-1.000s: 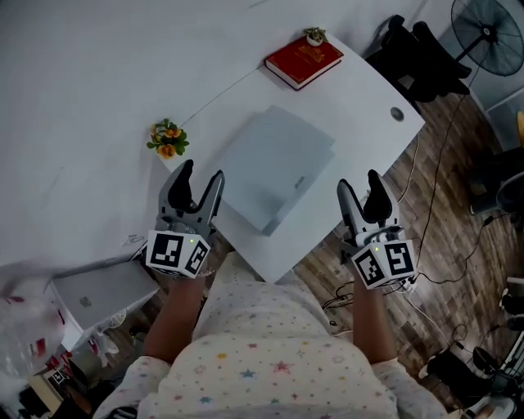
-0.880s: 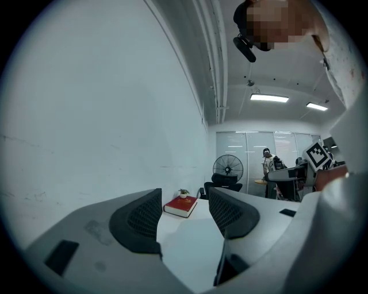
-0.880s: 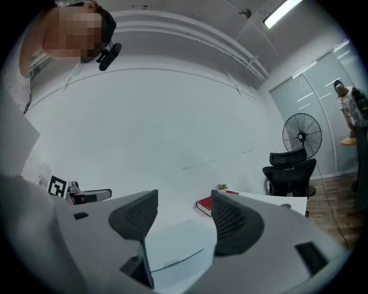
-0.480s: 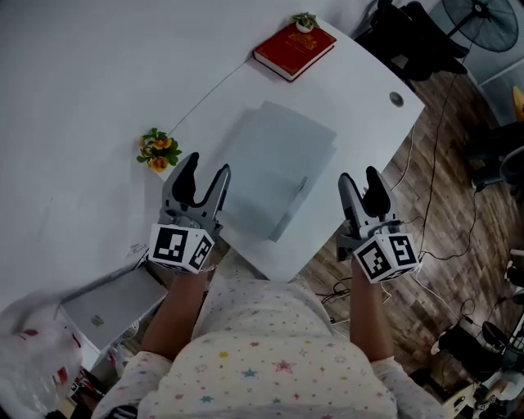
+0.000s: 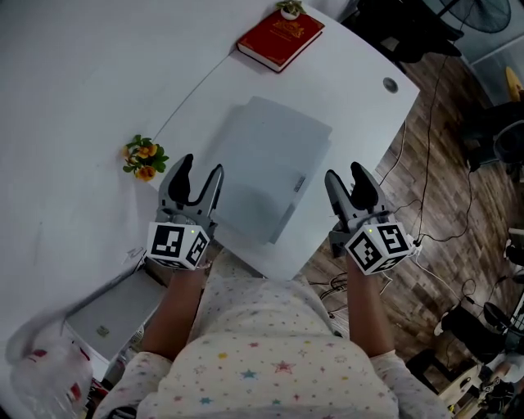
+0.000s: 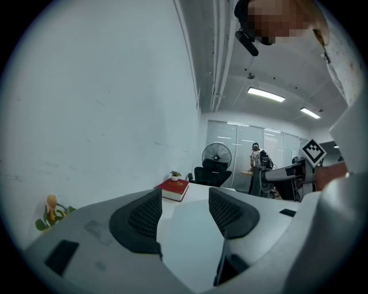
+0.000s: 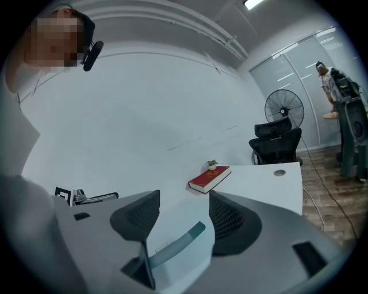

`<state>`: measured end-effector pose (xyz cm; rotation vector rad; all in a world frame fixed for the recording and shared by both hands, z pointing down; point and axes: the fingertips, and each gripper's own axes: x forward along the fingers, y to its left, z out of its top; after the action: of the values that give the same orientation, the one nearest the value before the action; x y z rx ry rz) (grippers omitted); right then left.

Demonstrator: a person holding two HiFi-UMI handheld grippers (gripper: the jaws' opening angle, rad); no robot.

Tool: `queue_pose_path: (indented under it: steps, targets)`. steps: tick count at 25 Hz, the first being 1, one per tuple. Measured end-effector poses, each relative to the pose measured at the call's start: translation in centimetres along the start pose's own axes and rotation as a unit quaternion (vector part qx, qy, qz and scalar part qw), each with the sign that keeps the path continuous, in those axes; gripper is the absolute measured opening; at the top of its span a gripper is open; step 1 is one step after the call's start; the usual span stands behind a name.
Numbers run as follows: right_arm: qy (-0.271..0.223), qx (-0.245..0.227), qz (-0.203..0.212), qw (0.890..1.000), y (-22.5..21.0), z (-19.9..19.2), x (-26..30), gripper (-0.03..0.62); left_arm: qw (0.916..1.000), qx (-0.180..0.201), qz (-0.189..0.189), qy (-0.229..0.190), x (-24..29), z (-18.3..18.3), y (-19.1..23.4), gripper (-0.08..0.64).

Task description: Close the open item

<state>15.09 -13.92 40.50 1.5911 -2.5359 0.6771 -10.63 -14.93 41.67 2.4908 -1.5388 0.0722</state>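
Note:
A pale grey laptop (image 5: 274, 155) lies flat in the middle of the white desk (image 5: 360, 98), and its lid looks down or nearly down. My left gripper (image 5: 201, 166) is open just left of the laptop's near corner, with nothing between its jaws. My right gripper (image 5: 345, 172) is also open and empty, and it hangs over the desk's front edge to the laptop's right. In the left gripper view the left gripper (image 6: 185, 209) points along the desk top. In the right gripper view the laptop (image 7: 175, 241) shows between the jaws of the right gripper (image 7: 184, 212).
A red book (image 5: 281, 37) with a small potted plant (image 5: 289, 8) beside it lies at the far end. An orange-flowered plant (image 5: 142, 158) stands left by the wall. A cable grommet (image 5: 390, 84) sits at the right. A black chair (image 7: 276, 146), a fan (image 7: 284, 109) and floor cables (image 5: 434, 237) are at the right.
My right gripper has moved a little left, nearer the laptop and the desk edge. The left gripper has barely moved. The head view has shifted slightly.

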Motion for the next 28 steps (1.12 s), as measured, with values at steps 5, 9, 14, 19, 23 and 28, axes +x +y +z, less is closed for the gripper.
queue_pose_path:
  steps: [5, 9, 14, 19, 23, 28]
  targets:
    - [0.026, 0.005, -0.001, 1.0, -0.7, -1.9, 1.9, 0.237, 0.9997, -0.006, -0.001, 0.022, 0.8, -2.1, 0.6, 0.236]
    - [0.043, 0.034, 0.009, 0.998, -1.3, -3.2, 3.4, 0.224, 0.9988, -0.009, -0.006, 0.047, 1.3, -3.8, 0.9, 0.236]
    - [0.084, 0.072, 0.03, 0.993, -1.2, -5.8, 5.3, 0.223, 0.9972, -0.019, -0.014, 0.071, 2.0, -5.5, 1.3, 0.235]
    - [0.105, 0.106, 0.015, 0.989, -2.2, -7.4, 6.4, 0.262, 0.9964, -0.02, -0.015, 0.081, 2.4, -6.3, 1.7, 0.235]
    - [0.108, 0.124, 0.023, 0.986, -2.1, -7.6, 6.9, 0.236, 0.996, -0.019, -0.015, 0.087, 2.4, -6.7, 1.9, 0.236]
    - [0.109, 0.124, 0.024, 0.986, -1.9, -7.4, 7.2, 0.187, 0.9954, -0.017, -0.018, 0.092, 2.4, -7.1, 2.0, 0.236]
